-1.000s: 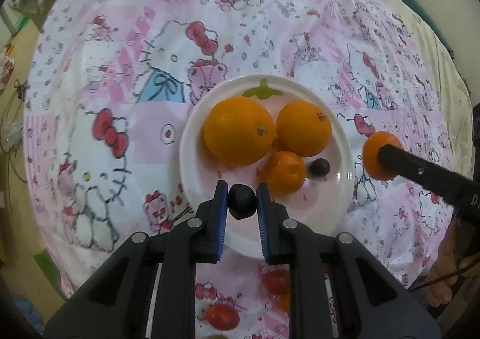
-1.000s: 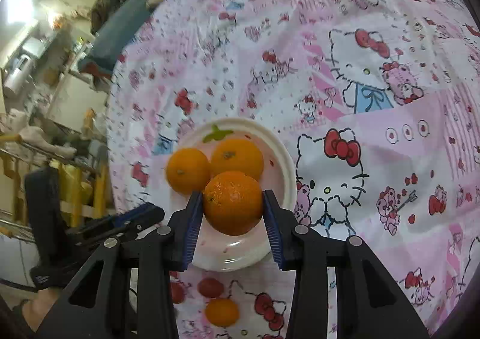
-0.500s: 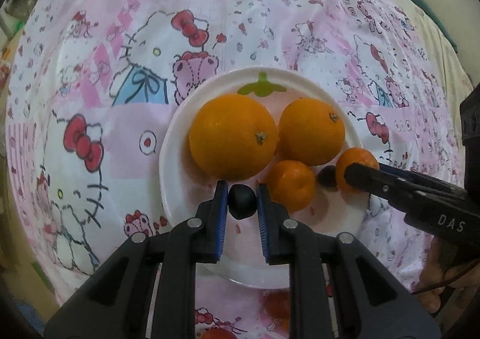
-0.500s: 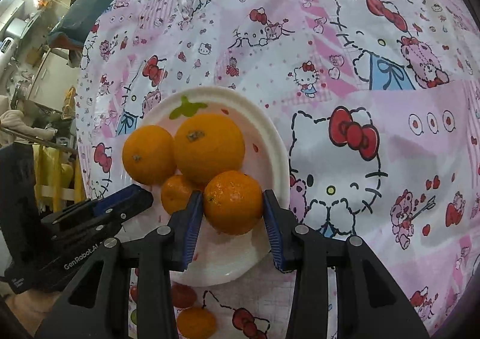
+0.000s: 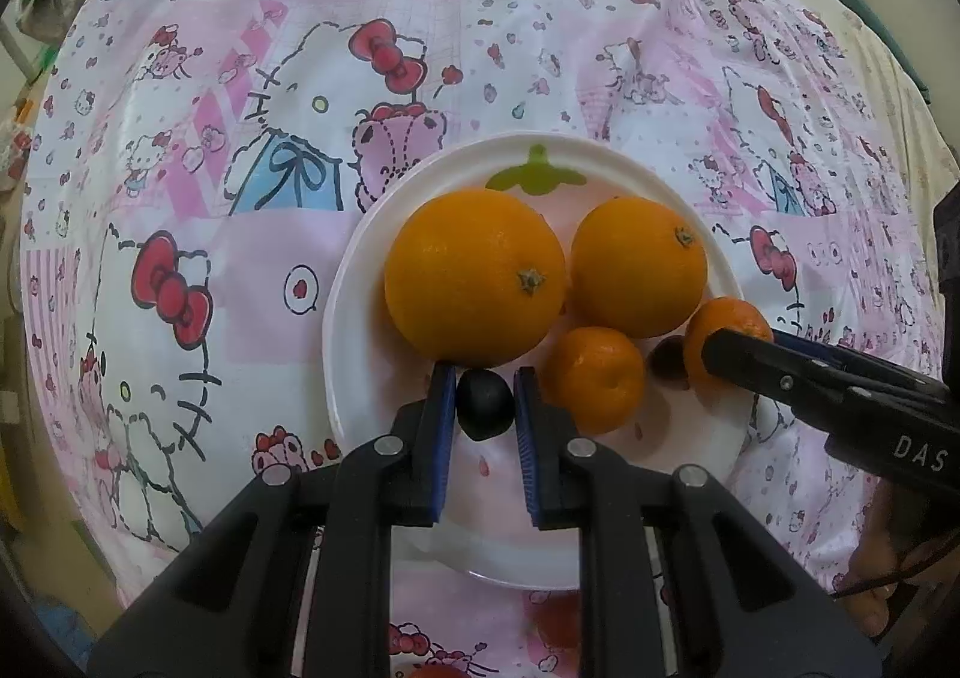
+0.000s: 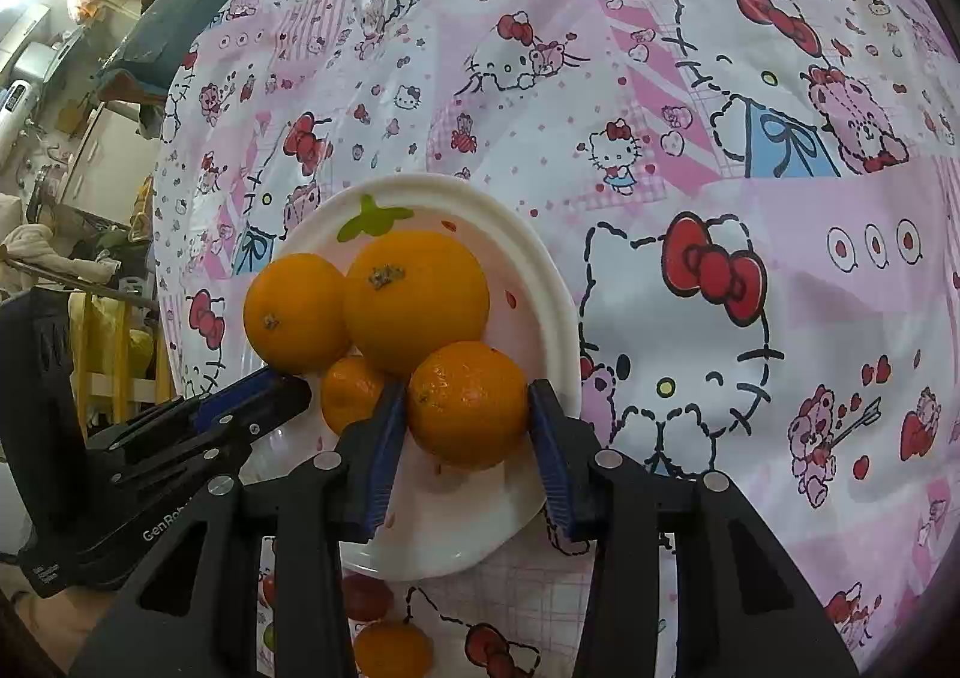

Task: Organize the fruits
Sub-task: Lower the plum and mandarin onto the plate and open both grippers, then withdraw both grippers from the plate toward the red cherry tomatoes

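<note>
A white plate on the pink cartoon tablecloth holds a large orange, a second orange, a small mandarin and a dark grape. My left gripper is shut on another dark grape, low over the plate's near side, just below the large orange. My right gripper has a mandarin between its blue pads, resting on the plate against the other fruit. Its jaws are opening, and the pads still look to touch the mandarin's sides.
Below the plate's near rim lie red cherry tomatoes and one more small mandarin on the cloth. A hand shows at the right edge. Shelves and clutter stand beyond the table's left edge.
Both grippers came down toward the plate. The right one carried its mandarin from beside the plate onto its right side; the left one kept its grip on the dark grape.
</note>
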The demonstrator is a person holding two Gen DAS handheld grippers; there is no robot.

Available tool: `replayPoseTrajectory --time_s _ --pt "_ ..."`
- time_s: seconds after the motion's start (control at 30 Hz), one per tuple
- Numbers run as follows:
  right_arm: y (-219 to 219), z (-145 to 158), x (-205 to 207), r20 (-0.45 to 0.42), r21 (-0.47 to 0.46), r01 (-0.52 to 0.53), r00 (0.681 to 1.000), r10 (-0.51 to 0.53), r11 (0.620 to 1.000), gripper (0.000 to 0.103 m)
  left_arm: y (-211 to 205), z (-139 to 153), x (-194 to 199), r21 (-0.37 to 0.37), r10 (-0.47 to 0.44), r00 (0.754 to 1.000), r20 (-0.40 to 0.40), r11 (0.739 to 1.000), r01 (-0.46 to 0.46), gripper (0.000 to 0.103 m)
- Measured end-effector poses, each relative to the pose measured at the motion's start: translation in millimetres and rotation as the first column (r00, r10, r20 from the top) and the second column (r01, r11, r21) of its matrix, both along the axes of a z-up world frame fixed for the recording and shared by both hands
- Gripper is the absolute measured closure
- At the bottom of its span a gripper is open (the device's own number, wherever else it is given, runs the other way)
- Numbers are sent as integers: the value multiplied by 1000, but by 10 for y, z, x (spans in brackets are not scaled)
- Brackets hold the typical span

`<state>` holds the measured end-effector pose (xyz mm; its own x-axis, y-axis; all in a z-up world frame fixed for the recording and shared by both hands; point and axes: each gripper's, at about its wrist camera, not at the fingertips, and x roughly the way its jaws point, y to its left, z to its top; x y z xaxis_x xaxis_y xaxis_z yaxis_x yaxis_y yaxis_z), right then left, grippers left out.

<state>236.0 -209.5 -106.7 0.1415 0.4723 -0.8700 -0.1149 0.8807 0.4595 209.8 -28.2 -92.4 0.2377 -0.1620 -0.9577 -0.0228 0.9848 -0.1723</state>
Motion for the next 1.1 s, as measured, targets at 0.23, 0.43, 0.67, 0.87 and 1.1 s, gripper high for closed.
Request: replayPoseTrajectory --time_s 0.23,0.43,0.67,0.87,1.1 --pt "18 6 -6 7 -12 -9 1000 9 1000 58 3 19 6 4 8 1000 5 1000 -8 86" --pt "42 21 -20 -2 -3 -11 1000 11 1000 46 61 57 -12 -14 27 1000 6 1000 -27 57" --pt "65 89 -45 12 -7 -16 1000 16 1000 34 73 145 -50 -9 22 999 23 1000 -22 34" --pt "28 172 -65 23 1 -6 1000 6 1000 32 135 174 -86 -50 46 999 13 998 -45 30" --pt "1 273 -130 43 10 3 999 -4 1000 31 182 279 -176 -61 66 997 37 996 -63 30"
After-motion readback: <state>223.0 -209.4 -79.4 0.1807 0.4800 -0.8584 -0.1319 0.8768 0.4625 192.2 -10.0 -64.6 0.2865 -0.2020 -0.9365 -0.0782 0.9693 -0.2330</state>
